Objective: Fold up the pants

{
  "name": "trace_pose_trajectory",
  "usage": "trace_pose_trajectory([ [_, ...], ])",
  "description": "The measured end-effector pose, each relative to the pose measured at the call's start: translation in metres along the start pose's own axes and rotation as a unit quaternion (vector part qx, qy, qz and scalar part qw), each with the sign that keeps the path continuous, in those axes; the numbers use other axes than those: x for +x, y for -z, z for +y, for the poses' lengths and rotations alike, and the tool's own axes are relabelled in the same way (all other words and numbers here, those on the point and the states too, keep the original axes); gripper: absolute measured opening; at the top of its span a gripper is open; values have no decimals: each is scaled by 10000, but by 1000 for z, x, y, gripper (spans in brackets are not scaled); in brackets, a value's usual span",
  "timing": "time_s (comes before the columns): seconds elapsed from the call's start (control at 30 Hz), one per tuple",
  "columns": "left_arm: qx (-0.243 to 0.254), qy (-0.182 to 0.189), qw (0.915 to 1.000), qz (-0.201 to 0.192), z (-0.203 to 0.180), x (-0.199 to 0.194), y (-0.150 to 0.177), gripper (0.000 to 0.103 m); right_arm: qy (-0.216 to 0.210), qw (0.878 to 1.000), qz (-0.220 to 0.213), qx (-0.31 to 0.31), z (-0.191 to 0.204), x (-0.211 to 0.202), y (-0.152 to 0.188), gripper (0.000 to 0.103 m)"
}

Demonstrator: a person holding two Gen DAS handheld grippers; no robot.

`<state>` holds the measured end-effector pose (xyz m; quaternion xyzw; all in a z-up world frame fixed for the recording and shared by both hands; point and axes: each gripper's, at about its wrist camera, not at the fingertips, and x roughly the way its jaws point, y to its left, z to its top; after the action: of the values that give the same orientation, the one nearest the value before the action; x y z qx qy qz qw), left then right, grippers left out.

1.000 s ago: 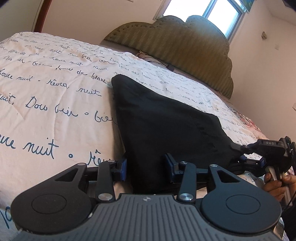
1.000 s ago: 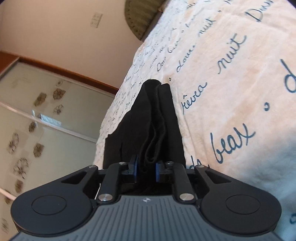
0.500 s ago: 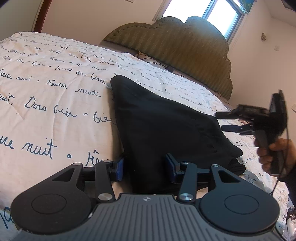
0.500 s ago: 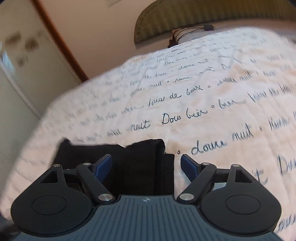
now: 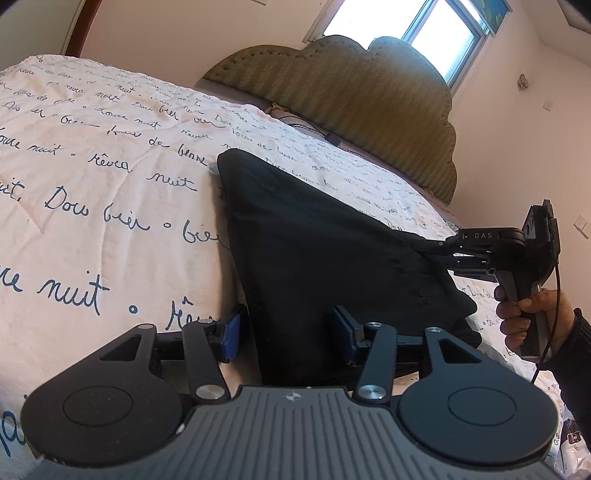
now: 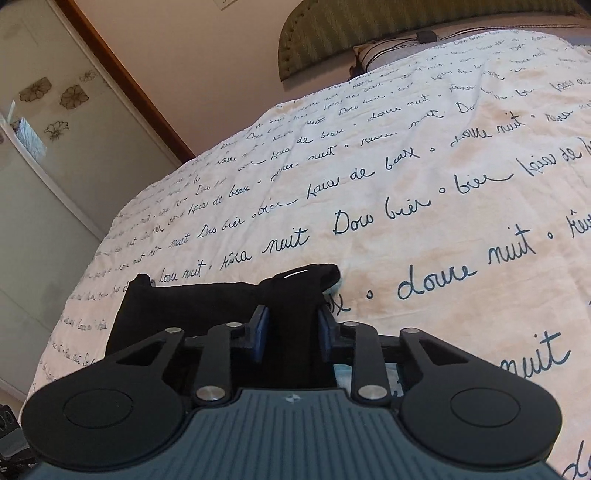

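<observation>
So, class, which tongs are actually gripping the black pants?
The right tongs: their pads pinch a bunch of the pants. The left tongs stand wide open, merely straddling the cloth.

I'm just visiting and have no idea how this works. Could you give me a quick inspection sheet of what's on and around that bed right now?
Surface: bedspread, cream with dark blue handwriting print, covers the bed.
Job's things: black pants, folded flat on the bedspread.
Clutter: nothing seen.
Grippers: left gripper open, fingers either side of the pants' near edge; right gripper shut on a fold of the pants.
Cables: a thin black cord hangs from the right gripper's handle; another lies by the headboard.
Surroundings: window above the headboard, wardrobe doors with flower patterns.
</observation>
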<state>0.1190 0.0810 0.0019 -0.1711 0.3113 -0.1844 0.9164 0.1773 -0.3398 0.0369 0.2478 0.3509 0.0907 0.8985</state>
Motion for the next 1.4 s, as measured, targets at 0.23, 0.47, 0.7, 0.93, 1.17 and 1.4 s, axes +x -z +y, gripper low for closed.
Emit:
trace_pose_trajectory([
  [0.23, 12, 39, 10000, 2, -1, 1, 0, 61, 46, 9999, -21, 122, -21, 12, 13, 21],
  [0.47, 9, 43, 10000, 0, -2, 1, 0, 61, -184, 9921, -733, 998, -30, -28, 11, 29],
  [0.7, 7, 64, 10000, -8, -1, 1, 0, 62, -753, 9971, -70, 40, 30, -53, 64, 55],
  [0.93, 199, -210, 9995, -133, -10, -10, -2, 62, -865, 9952, -100, 443, 18, -59, 84, 57],
  [1.17, 723, -214, 9915, -1059, -61, -53, -11, 97, 431, 9849, -983, -1357, 80, -97, 105, 71],
  [1.4, 1085, -539, 9926, -77, -84, 19, 10, 82, 1352, 9550, -568, -2577, 105, -45, 121, 71],
])
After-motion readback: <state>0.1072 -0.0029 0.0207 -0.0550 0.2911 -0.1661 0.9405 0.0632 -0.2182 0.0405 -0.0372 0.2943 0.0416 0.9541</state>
